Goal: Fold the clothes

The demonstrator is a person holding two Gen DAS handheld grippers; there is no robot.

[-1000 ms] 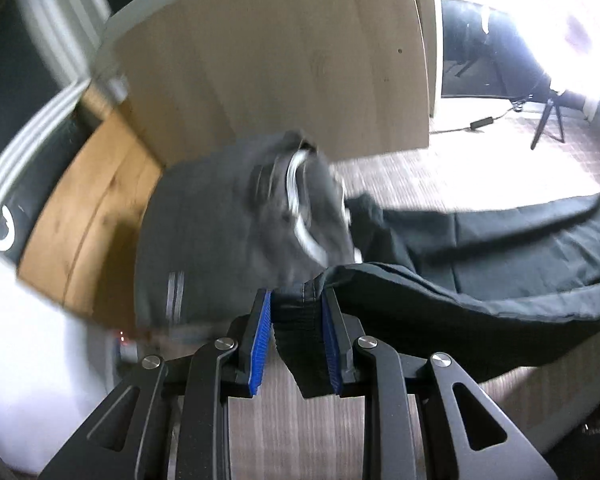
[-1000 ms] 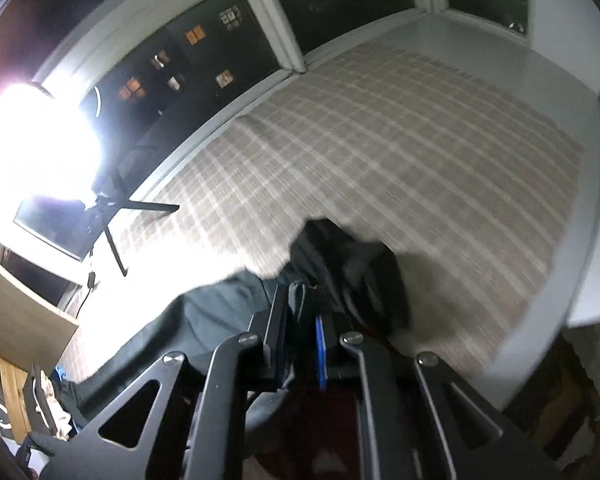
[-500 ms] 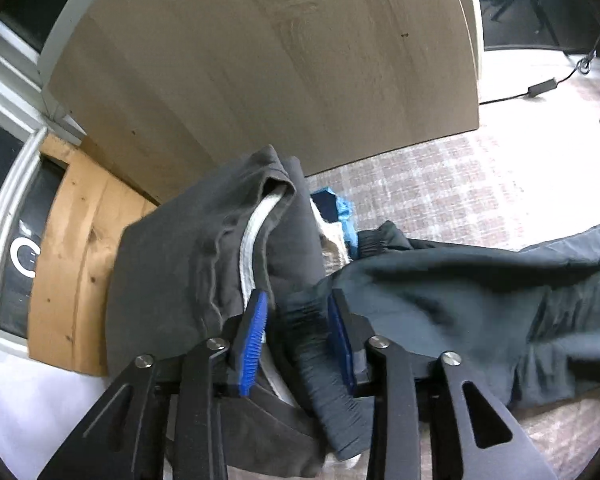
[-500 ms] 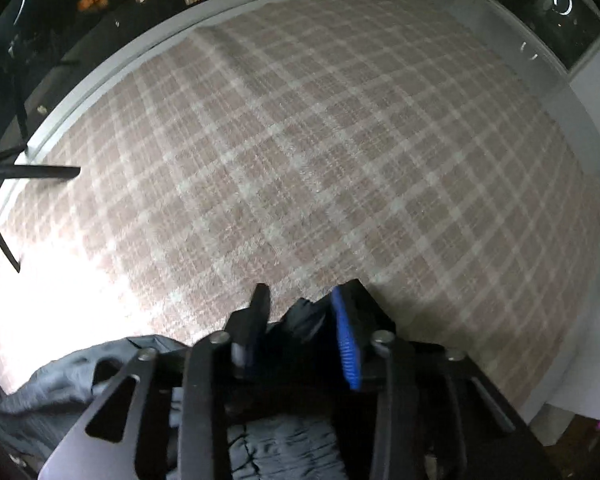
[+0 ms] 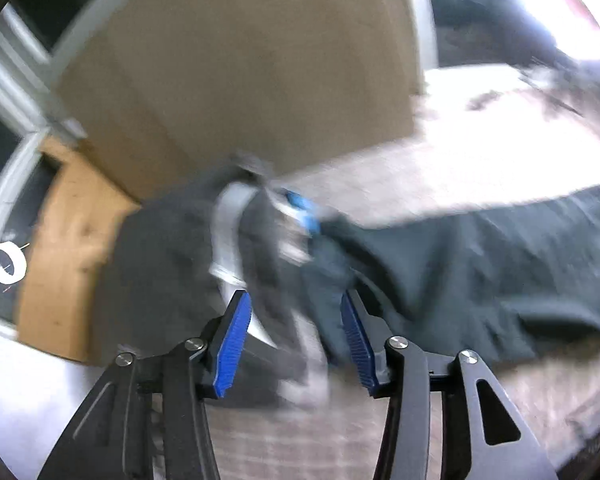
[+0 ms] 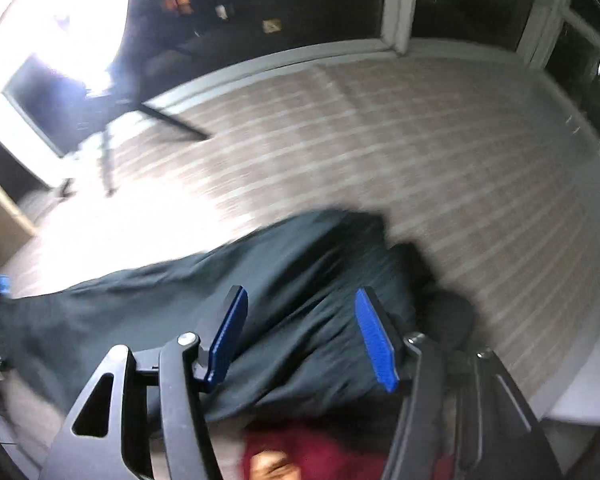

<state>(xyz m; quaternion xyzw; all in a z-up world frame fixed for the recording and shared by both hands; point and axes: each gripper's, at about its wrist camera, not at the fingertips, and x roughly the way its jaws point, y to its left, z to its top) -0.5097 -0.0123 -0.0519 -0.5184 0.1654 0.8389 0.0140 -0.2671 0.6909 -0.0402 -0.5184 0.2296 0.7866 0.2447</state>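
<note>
Dark, long fabric garment [image 6: 188,304] lies stretched on the checked carpet [image 6: 420,152]; with left gripper [image 5: 296,340] and right gripper [image 6: 300,332] both spread and empty, we should square its edges.

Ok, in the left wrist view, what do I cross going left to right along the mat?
Orange wooden board → grey garment with the white stripe → small blue item → long dark garment.
</note>
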